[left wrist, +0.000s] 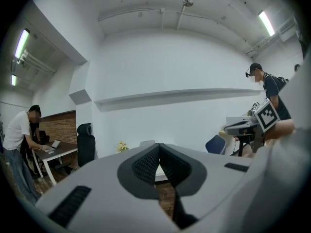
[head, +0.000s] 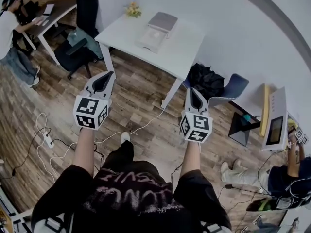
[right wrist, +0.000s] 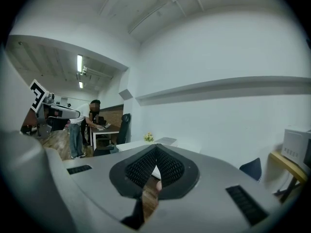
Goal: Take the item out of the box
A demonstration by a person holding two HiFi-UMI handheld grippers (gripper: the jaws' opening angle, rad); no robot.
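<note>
A white open box (head: 151, 39) with a grey lid (head: 163, 21) stands on the white table (head: 184, 52) at the far side of the room; I cannot see what is in it. Both grippers are held out over the wooden floor, well short of the table. My left gripper (head: 104, 77) is shut and holds nothing, and in its own view its jaws (left wrist: 159, 147) meet at the tips. My right gripper (head: 191, 92) is likewise shut and empty, tips together (right wrist: 156, 149). The grey lid (right wrist: 165, 140) shows just above the right jaws.
Yellow flowers (head: 132, 9) stand on the table's far corner. A black office chair (head: 77, 42) is left of it; a blue chair (head: 234, 87) with a black bag (head: 205, 80) is right. Cables and a power strip (head: 48, 140) lie on the floor. People are at far left (head: 9, 33) and lower right (head: 286, 176).
</note>
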